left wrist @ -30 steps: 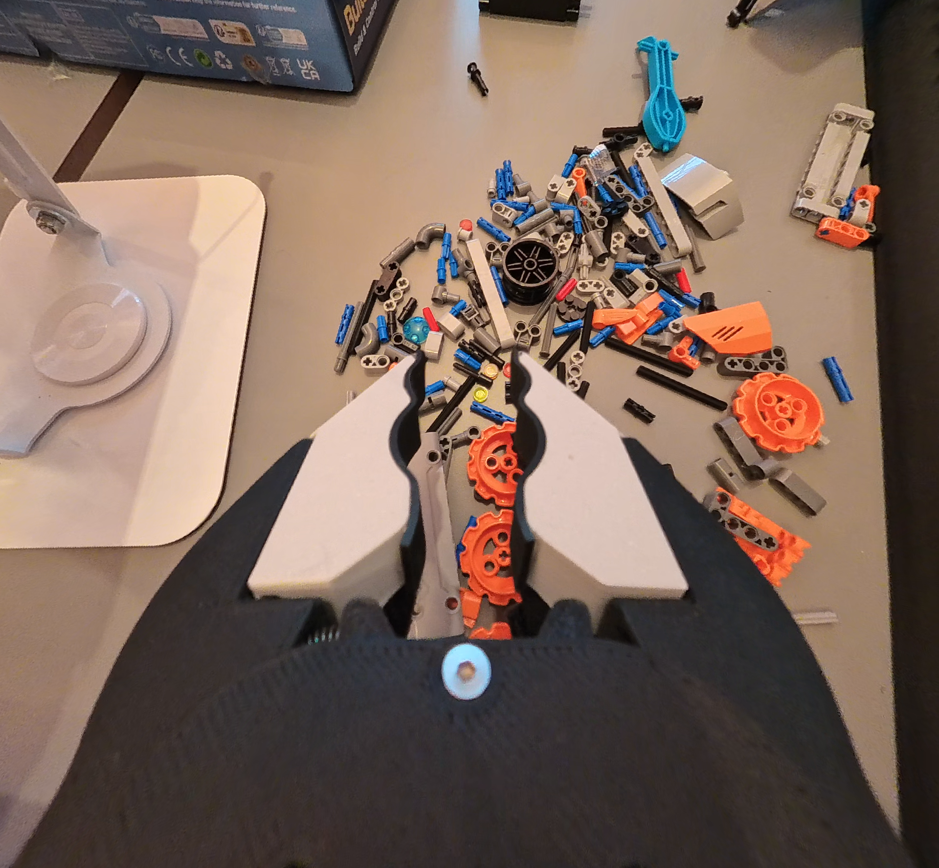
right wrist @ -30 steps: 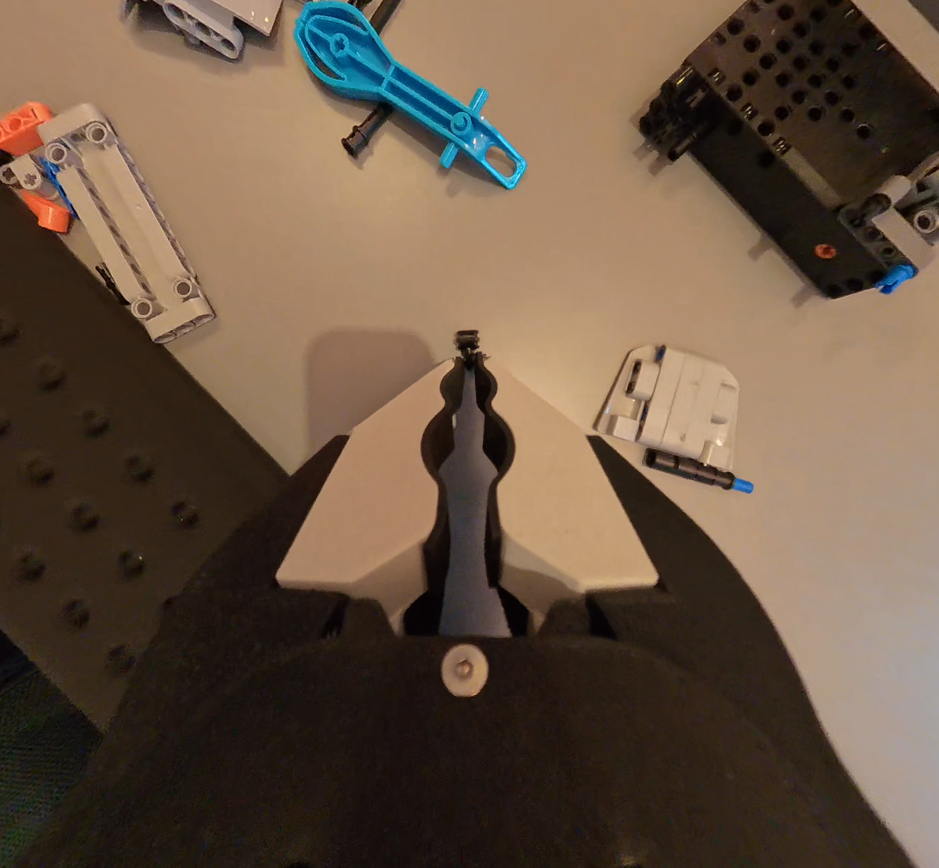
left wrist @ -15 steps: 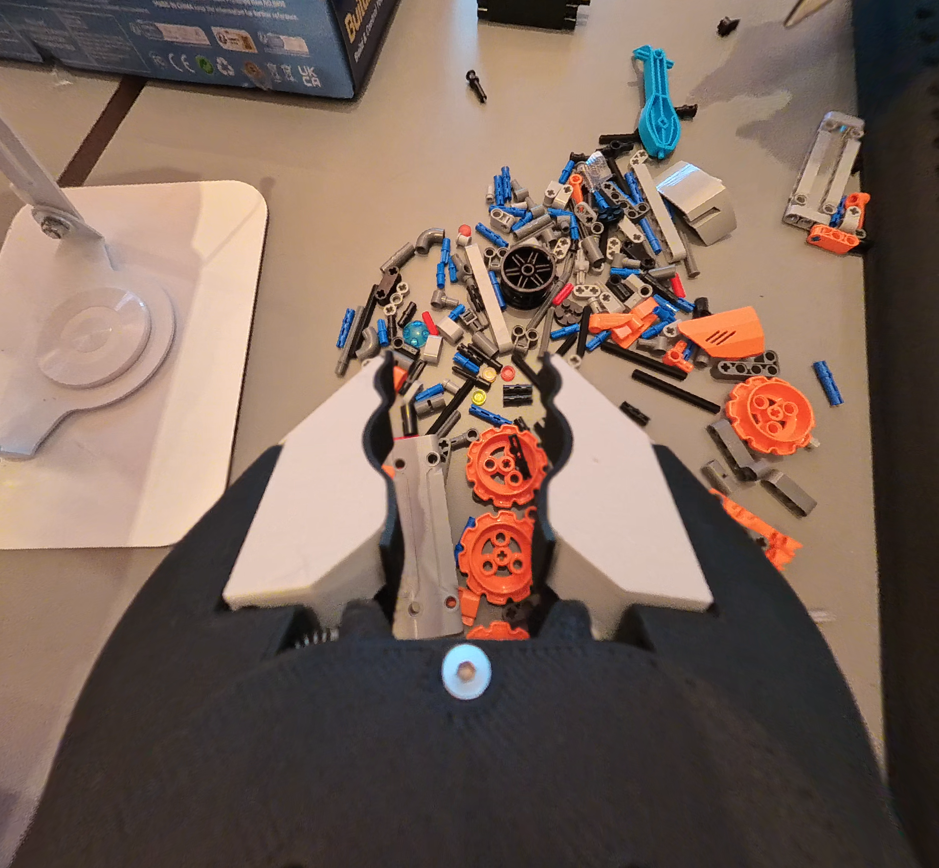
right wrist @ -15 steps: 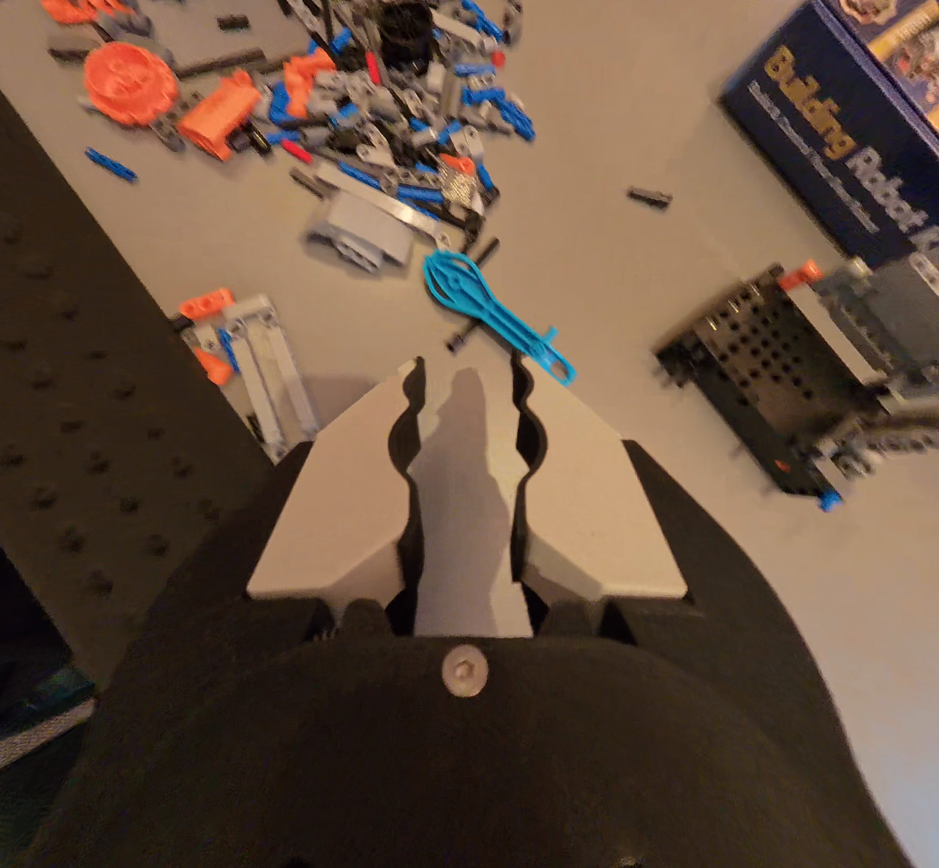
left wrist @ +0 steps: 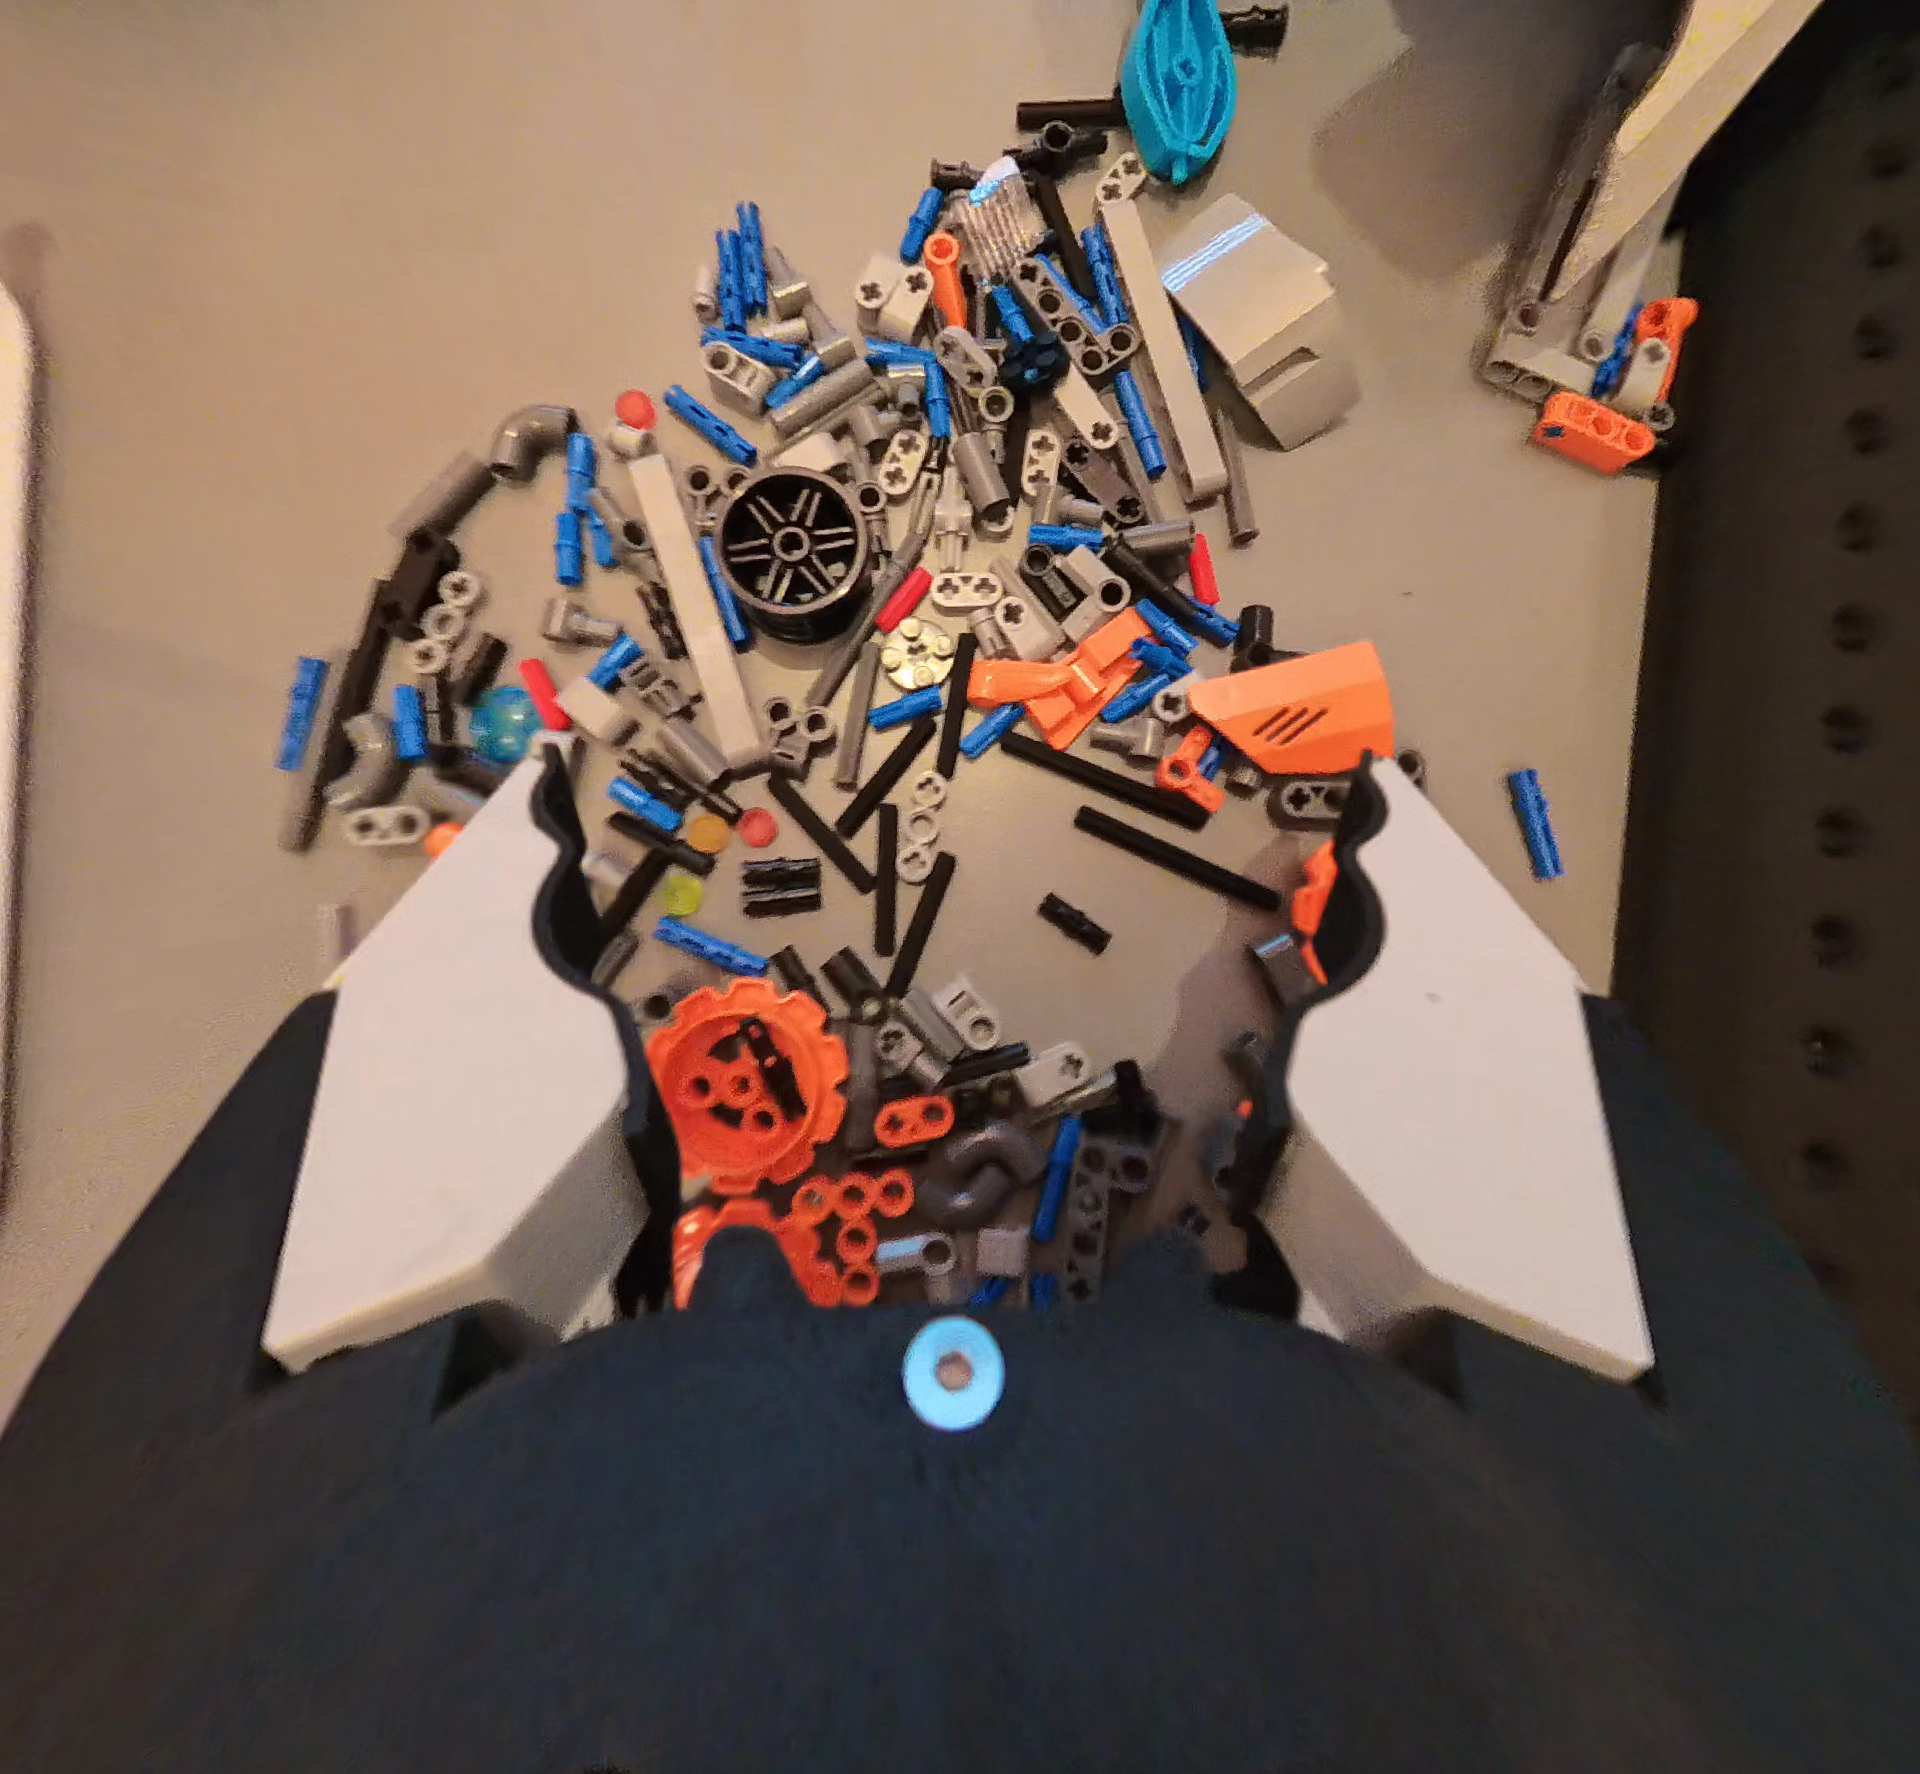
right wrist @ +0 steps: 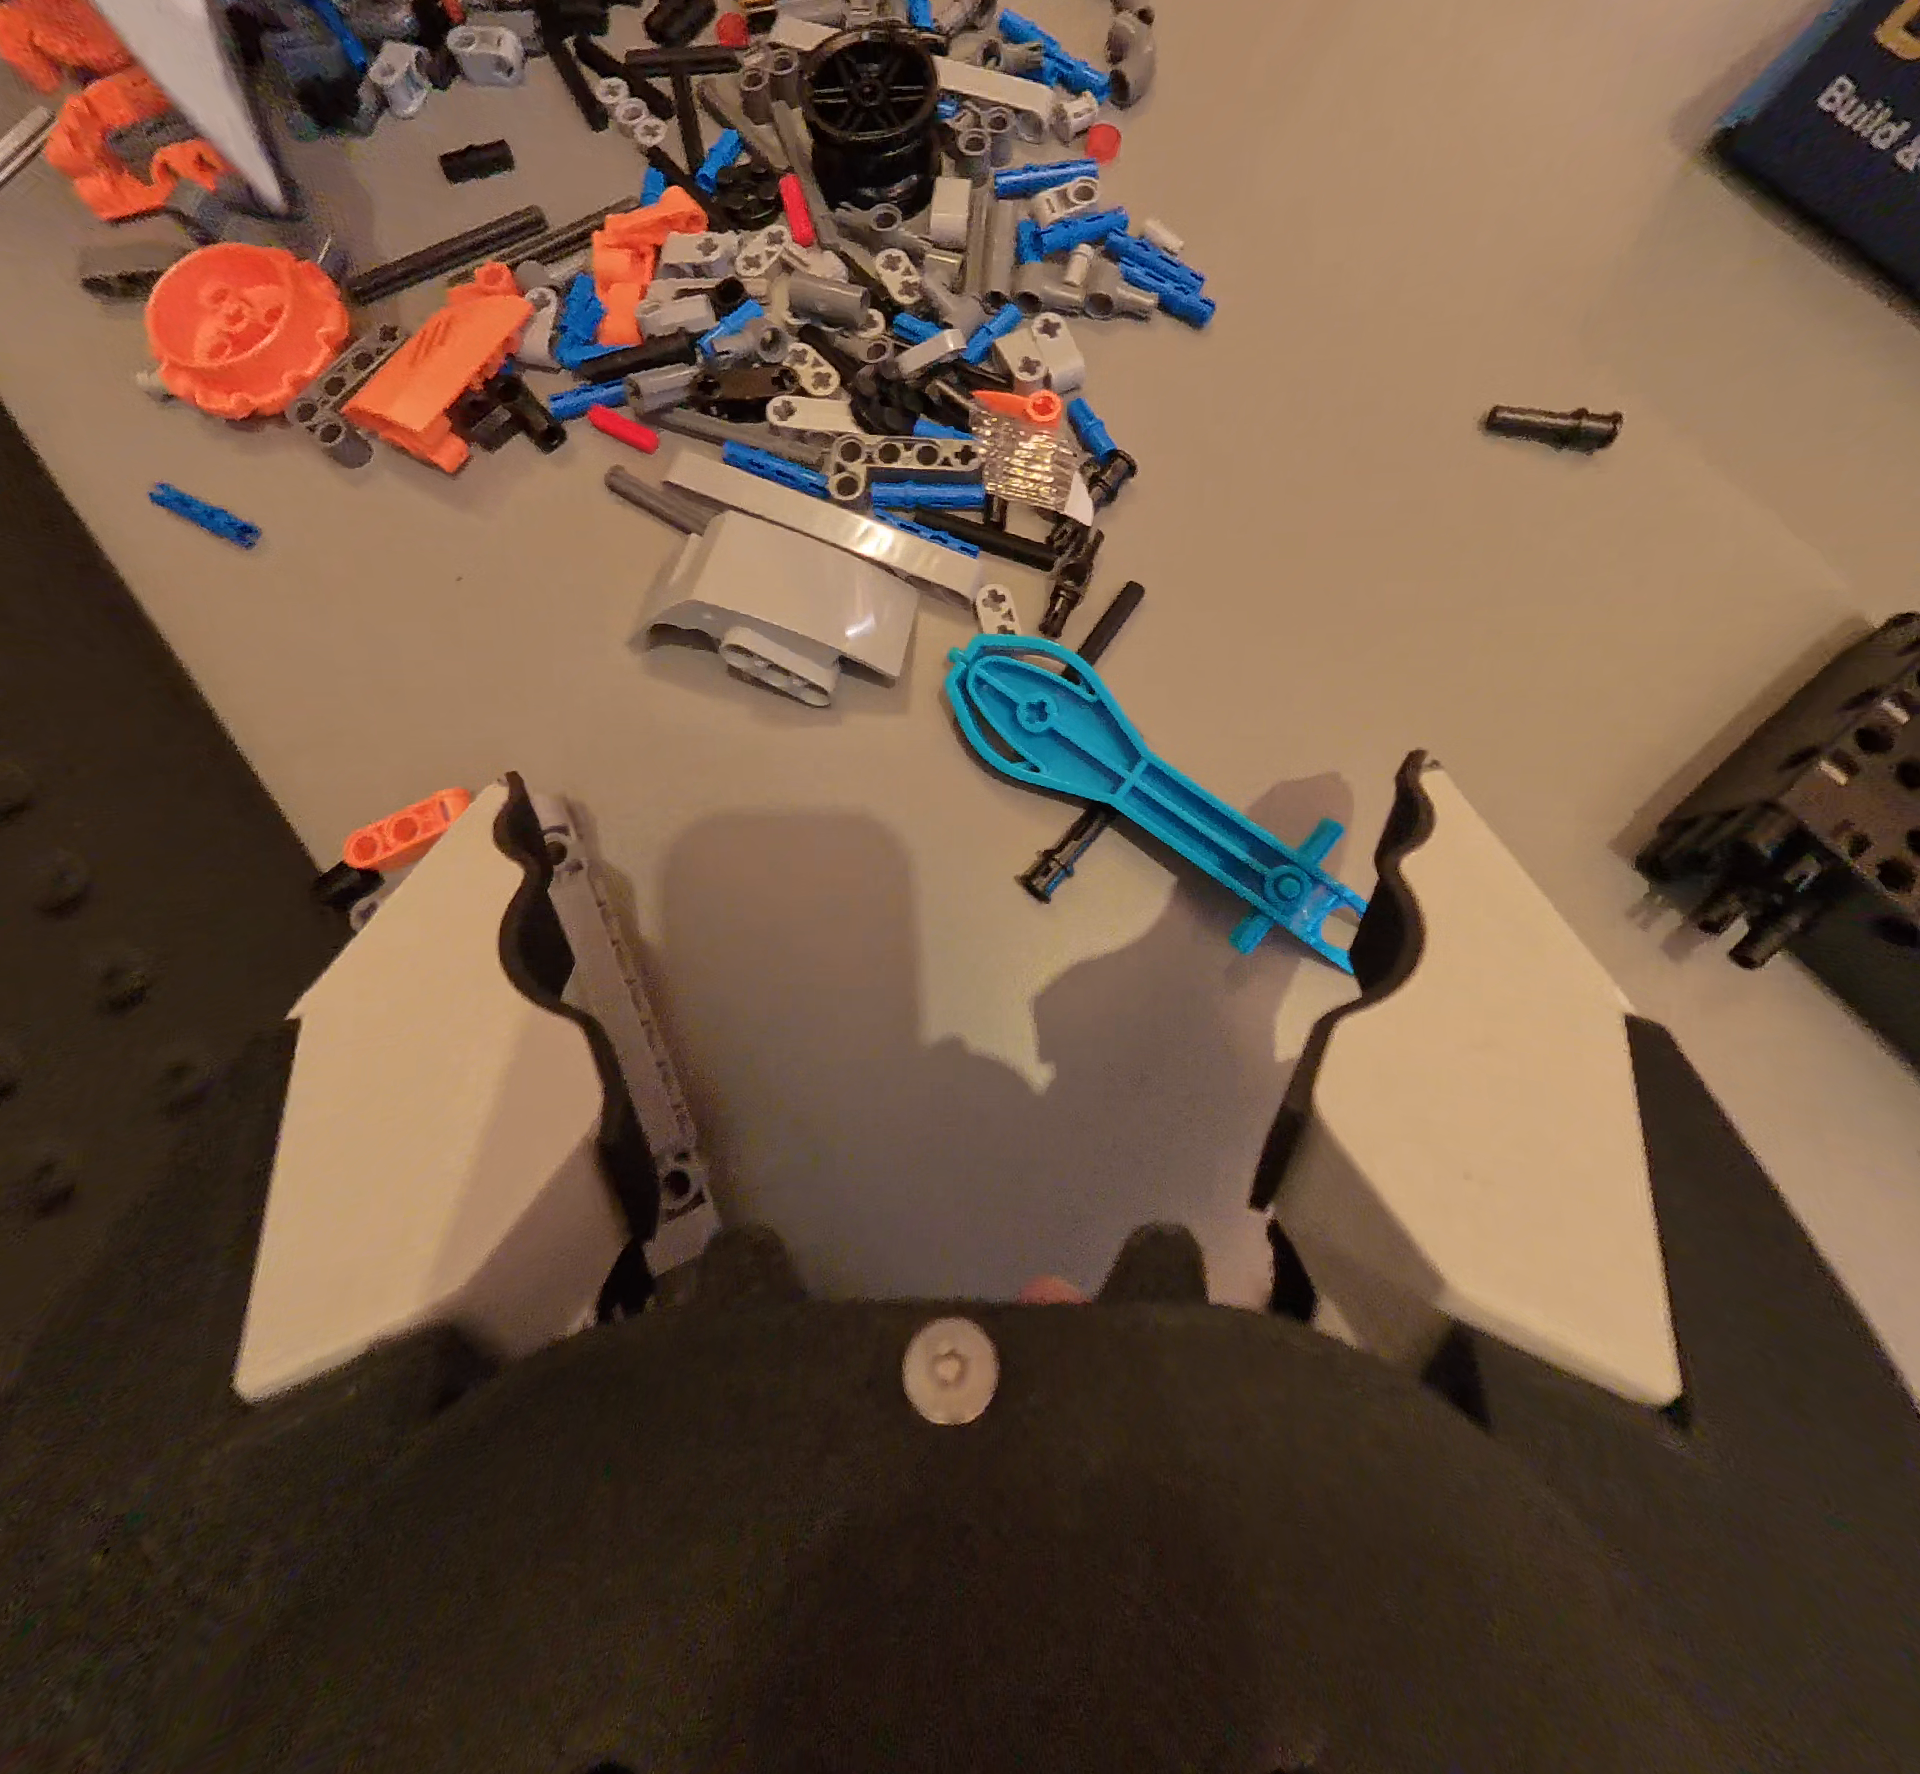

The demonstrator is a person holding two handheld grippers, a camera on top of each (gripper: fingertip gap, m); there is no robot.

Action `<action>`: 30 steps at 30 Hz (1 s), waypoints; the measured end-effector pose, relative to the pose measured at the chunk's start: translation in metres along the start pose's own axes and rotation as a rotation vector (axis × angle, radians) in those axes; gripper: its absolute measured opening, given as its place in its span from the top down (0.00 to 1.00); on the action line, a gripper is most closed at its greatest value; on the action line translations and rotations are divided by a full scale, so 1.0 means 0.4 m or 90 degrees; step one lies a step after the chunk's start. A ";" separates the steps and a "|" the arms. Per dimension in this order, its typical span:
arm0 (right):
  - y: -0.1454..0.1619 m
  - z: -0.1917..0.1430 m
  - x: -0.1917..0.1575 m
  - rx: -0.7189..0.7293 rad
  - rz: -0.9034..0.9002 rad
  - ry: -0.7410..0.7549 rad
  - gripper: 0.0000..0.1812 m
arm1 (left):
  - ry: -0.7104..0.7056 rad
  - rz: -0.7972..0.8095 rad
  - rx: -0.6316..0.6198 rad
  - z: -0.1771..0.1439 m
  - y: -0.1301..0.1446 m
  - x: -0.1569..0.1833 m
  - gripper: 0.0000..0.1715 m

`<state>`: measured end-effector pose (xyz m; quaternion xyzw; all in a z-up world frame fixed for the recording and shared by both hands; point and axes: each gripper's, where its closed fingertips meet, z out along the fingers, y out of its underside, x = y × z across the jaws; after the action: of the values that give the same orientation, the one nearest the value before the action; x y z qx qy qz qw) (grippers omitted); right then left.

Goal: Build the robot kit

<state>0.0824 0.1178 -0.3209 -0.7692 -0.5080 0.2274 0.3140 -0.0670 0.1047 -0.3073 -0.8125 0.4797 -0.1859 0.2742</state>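
We see the left gripper (left wrist: 956,779) hanging over a heap of small building parts (left wrist: 935,519) on the grey counter (left wrist: 312,218), its jaws spread wide and holding nothing. Nearest us, between the jaws at about 7 o'clock, lies an orange toothed wheel (left wrist: 743,1085) among small grey and orange connectors. Further up, near the centre, a black spoked wheel (left wrist: 795,548) sits in the thick of blue pins and grey beams. At 2 o'clock an orange wedge panel (left wrist: 1299,711) lies just ahead of the right-hand finger, and at 1 o'clock a curved grey panel (left wrist: 1252,316) rests at the heap's edge. Beyond it, at the top, lies a turquoise paddle-shaped tool (left wrist: 1179,62).

The right gripper (right wrist: 966,779) also has its jaws wide apart and empty, over bare counter. A long grey frame piece (right wrist: 623,1018) lies under the inner edge of its left-hand finger; we cannot tell whether they touch. The turquoise tool (right wrist: 1101,768) lies at 1 o'clock, its narrow end just beside the right-hand finger. Past it sits the curved grey panel (right wrist: 800,597), then the heap. A black block with holes (right wrist: 1808,810) stands at 3 o'clock, and a dark blue box (right wrist: 1839,135) lies far off at 2 o'clock.
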 end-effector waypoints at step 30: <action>0.011 0.044 0.092 -0.021 0.067 0.080 0.21 | -0.082 -0.055 -0.003 0.078 0.038 -0.048 0.08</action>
<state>0.0873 0.1551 -0.3374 -0.8126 -0.4499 0.1862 0.3204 -0.0686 0.1239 -0.3417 -0.8434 0.4258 -0.1442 0.2942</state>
